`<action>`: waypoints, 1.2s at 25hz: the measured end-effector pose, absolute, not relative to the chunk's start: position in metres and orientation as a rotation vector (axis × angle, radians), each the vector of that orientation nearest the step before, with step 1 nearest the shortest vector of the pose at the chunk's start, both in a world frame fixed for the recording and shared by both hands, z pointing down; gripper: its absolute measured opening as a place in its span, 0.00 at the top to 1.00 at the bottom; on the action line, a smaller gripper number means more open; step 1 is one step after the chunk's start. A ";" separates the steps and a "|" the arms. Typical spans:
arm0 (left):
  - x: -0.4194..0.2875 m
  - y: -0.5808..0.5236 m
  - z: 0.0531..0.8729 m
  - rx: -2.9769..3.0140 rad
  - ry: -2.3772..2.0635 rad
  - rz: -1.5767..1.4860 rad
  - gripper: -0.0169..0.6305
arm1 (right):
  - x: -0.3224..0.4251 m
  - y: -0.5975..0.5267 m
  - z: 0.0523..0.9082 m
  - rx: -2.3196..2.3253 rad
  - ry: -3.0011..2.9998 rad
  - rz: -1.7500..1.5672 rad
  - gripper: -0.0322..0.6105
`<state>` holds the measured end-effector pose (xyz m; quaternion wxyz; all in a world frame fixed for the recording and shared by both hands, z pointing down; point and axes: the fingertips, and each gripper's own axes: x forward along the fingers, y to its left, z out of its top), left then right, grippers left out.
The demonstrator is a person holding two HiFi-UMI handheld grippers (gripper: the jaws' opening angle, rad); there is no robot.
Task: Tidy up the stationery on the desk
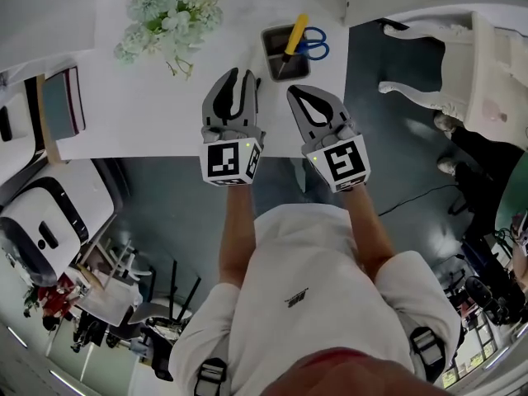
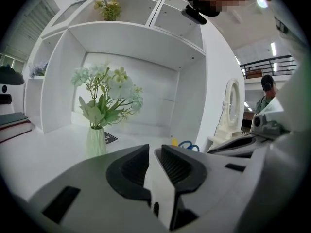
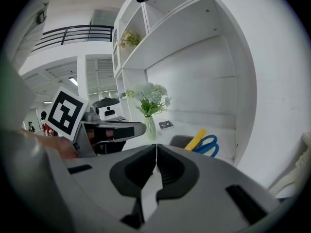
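Note:
A grey pen holder [image 1: 271, 38] stands on the white desk [image 1: 140, 114] with a yellow marker [image 1: 294, 33] and blue scissors [image 1: 315, 48] in it. The same holder [image 3: 179, 141], marker [image 3: 196, 140] and scissors [image 3: 211, 144] lie ahead in the right gripper view; the scissors [image 2: 188, 145] also peek over the left jaws. My left gripper [image 1: 240, 74] and right gripper [image 1: 297, 91] hover side by side over the desk's near edge, just short of the holder. Both are shut and hold nothing: the left gripper [image 2: 151, 149] shows a thin slit, the right gripper's [image 3: 156, 147] tips touch.
A vase of pale flowers [image 1: 169, 13] stands at the desk's back left, with a small black card [image 2: 110, 138] behind it. Books [image 2: 12, 123] lie at the far left. A white ornate chair [image 1: 462, 48] is on the right, and white shelving [image 2: 121, 33] rises behind the desk.

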<state>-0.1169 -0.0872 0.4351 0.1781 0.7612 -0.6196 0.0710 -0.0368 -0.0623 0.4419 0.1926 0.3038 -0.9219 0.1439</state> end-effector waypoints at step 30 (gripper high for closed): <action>-0.102 -0.039 0.573 2.041 -1.352 0.872 0.97 | -0.052 -0.030 0.484 0.797 -2.532 0.475 0.95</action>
